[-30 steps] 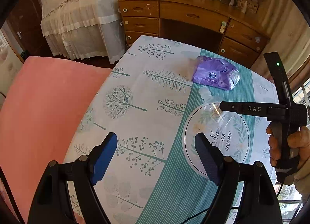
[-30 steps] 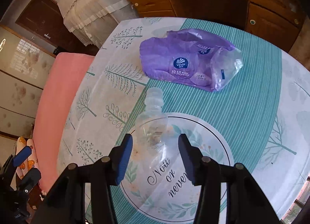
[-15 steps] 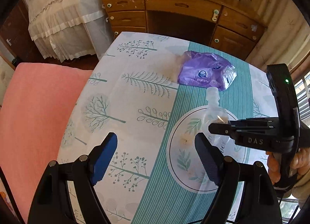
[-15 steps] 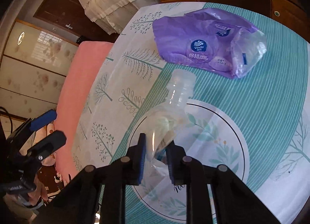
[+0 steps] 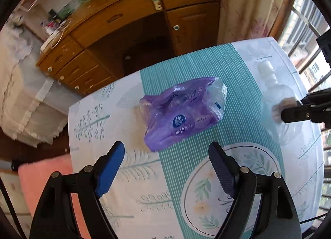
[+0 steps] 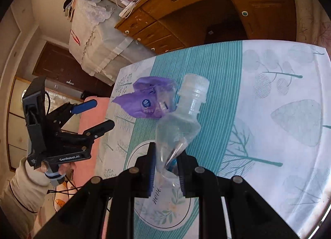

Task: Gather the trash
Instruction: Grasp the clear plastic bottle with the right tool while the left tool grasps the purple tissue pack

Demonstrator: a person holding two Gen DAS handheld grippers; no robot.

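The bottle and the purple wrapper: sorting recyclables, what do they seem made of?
Bottle: thin clear plastic, likely; the tablecloth shows through and it creases in the right gripper. Purple wrapper: soft glossy plastic film, crinkled, partly transparent.

The left gripper carries "GenRobot.AI" in white along its black body. On the tablecloth, script inside the round floral emblem shows only "neve". The purple wrapper bears a round blue logo, its lettering too blurred to read.

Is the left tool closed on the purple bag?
No, the left tool is open above the table, short of the purple bag.
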